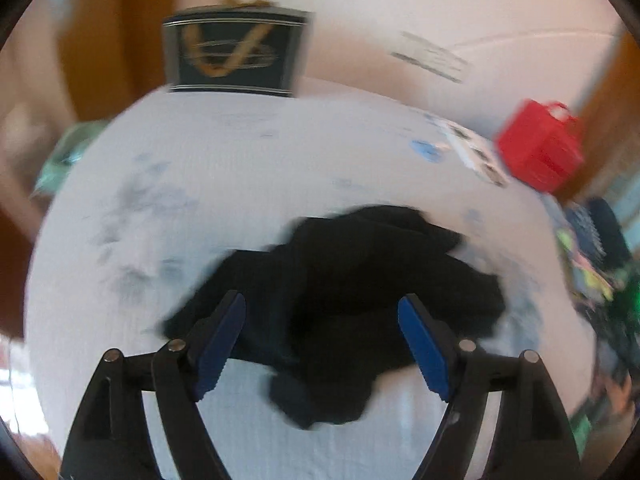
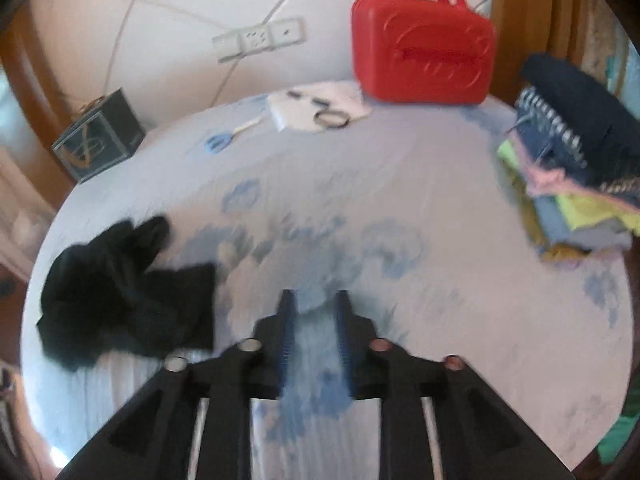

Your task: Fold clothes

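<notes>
A crumpled black garment (image 1: pixel 344 300) lies on the white, blue-patterned tablecloth (image 1: pixel 200 184). My left gripper (image 1: pixel 322 308) is open, its blue pads wide apart just above the garment's near part, holding nothing. In the right wrist view the same garment (image 2: pixel 124 292) lies at the left. My right gripper (image 2: pixel 314 304) hovers over bare cloth to its right, the jaws narrowly apart with a small gap and nothing between them. A stack of folded clothes (image 2: pixel 572 184) sits at the right edge.
A red plastic case (image 2: pixel 424 44) stands at the back, with a white paper and scissors (image 2: pixel 224 140) beside it. A dark box with a gold logo (image 1: pixel 236 52) stands at the far left edge. The table is round, with a wall behind.
</notes>
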`<act>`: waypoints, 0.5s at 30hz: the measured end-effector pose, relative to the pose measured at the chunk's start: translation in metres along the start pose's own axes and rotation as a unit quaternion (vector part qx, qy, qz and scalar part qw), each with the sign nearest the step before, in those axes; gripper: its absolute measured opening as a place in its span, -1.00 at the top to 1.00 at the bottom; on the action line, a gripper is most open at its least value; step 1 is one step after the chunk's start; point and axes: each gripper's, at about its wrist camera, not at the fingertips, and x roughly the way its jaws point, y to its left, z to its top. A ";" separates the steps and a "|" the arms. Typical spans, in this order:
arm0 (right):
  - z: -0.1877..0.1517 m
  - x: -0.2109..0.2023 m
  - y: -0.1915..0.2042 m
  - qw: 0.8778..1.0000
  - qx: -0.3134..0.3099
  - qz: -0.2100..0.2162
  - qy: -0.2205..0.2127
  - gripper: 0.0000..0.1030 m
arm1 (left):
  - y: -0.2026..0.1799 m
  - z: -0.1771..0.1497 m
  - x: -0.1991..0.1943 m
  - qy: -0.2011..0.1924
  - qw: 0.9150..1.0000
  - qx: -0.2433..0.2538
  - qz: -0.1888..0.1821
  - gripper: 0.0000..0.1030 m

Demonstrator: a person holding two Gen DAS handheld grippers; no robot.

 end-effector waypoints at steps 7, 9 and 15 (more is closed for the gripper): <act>-0.041 0.021 0.045 0.998 0.041 0.036 0.039 -0.59 | 0.067 -0.002 0.040 0.029 0.999 -0.015 0.023 -0.42; -0.051 0.029 0.067 0.997 0.054 0.040 0.043 -0.99 | 0.073 0.001 0.053 0.029 1.000 0.004 0.009 -0.40; -0.067 0.056 0.117 0.988 0.140 0.050 0.040 -0.99 | 0.069 0.003 0.101 0.041 0.994 0.099 0.008 -0.40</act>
